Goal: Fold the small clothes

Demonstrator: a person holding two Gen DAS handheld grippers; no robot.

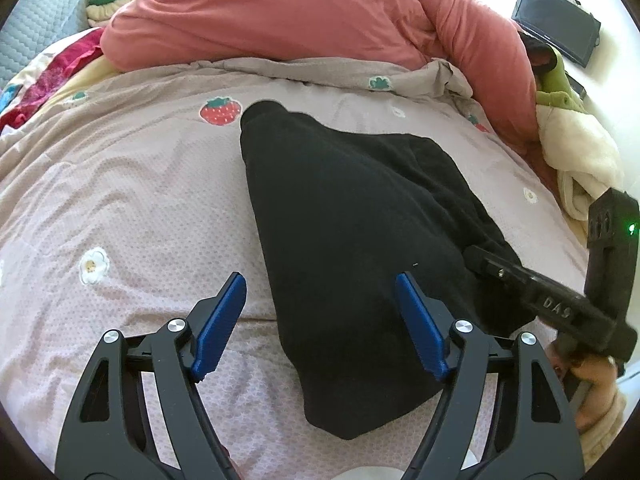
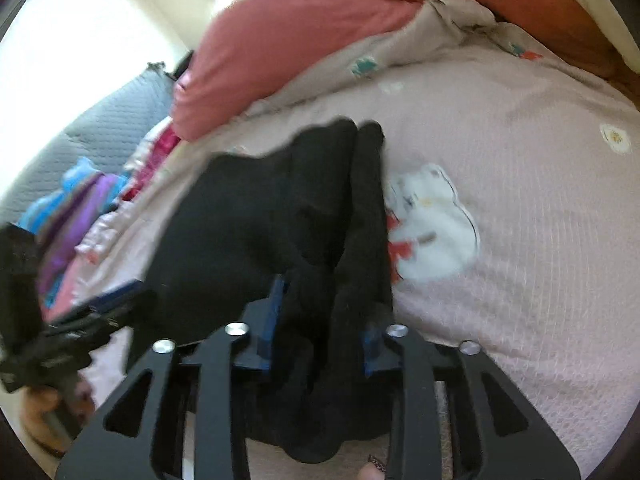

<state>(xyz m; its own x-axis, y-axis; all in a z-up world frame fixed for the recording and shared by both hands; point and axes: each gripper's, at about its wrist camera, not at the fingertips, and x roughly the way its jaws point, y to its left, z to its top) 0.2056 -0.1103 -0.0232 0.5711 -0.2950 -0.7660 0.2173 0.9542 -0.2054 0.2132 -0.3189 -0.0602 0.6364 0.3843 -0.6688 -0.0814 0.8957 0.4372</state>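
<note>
**foldfan:** Two grippers on one black garment (image 1: 352,216) here, lying on the bed's pink quilt (image 1: 132,200). The right gripper (image 2: 320,320) looks clamped on a bunched fold of the black fabric: in its own view the cloth fills the gap between the blue pads and spills back toward the camera. The left gripper (image 1: 320,320) is wide open, with nothing held. The garment's near edge sits between and just ahead of its blue fingers (image 1: 222,320), and one pad hangs over the cloth.

**seamripper:** So what goes wrong from here? My guess: the right one has a thick wad rather than a single edge. If it lifts or pulls across, the whole piece could drag over the quilt instead of folding, since the left isn't pinning anything. Layers could also slip out one at a time, because fleecy stuff is slick.

**foldfan:** Agreed. There's also a risk that the left closes on the quilt along with the garment, as the quilt is soft and puckered right under that spot.

**seamripper:** What about the poses?

**foldfan:** Both tilt downward at the bed, held by hand. From the left view the right gripper comes in from the right side, with a hand (image 1: 592,376) wrapped round its handle, low and close to the cloth. The right view is blurry, so I can't say how much fabric is inside.
</note>
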